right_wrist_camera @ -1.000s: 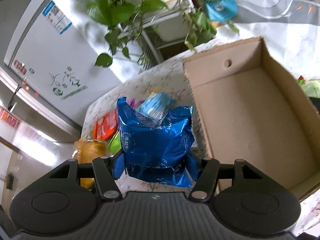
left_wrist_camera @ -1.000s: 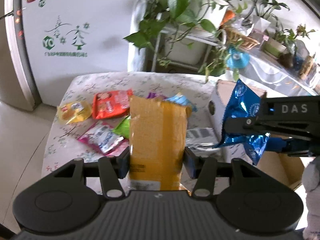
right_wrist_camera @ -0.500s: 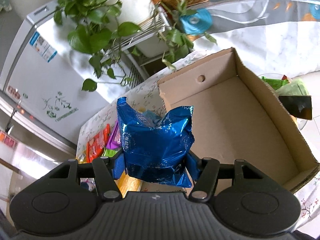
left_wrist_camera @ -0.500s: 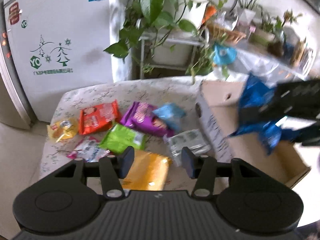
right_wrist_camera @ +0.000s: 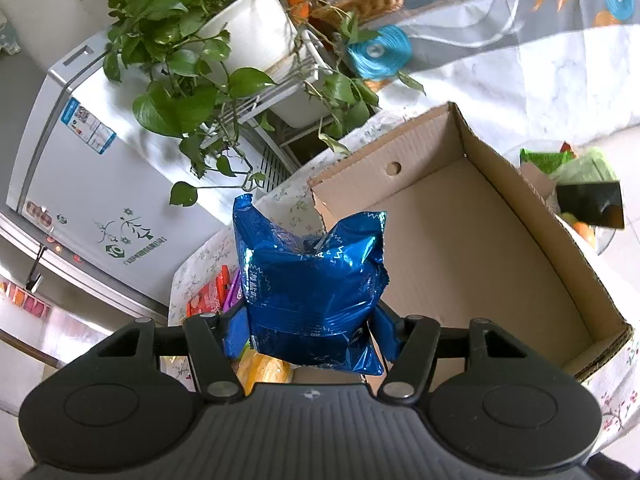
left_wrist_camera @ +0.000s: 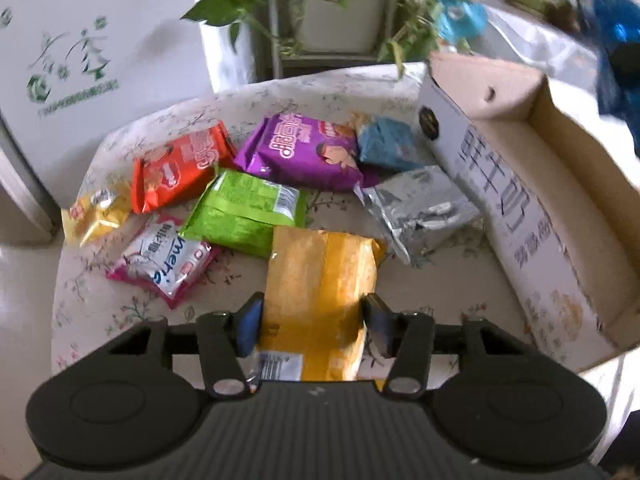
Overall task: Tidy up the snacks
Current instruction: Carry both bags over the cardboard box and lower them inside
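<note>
On the table (left_wrist_camera: 100, 300), a cluster of snack packets (left_wrist_camera: 256, 184) lies to the left of the cardboard box (left_wrist_camera: 516, 208), which stands along the table's right edge. One packet (left_wrist_camera: 320, 280) lies nearest, between the left gripper's (left_wrist_camera: 312, 324) fingers, in front of the cluster. Another packet (right_wrist_camera: 312, 280) sits in the right gripper (right_wrist_camera: 308, 328), above the box's left wall. A refrigerator (left_wrist_camera: 72, 40) and a plant stand (left_wrist_camera: 336, 16) rise behind the table.

Shiny blue packet (right_wrist_camera: 312, 280) — brown cardboard box (right_wrist_camera: 460, 248); yellow-orange packet (left_wrist_camera: 320, 280), purple packet (left_wrist_camera: 300, 152) — floral-print surface (left_wrist_camera: 100, 300).
</note>
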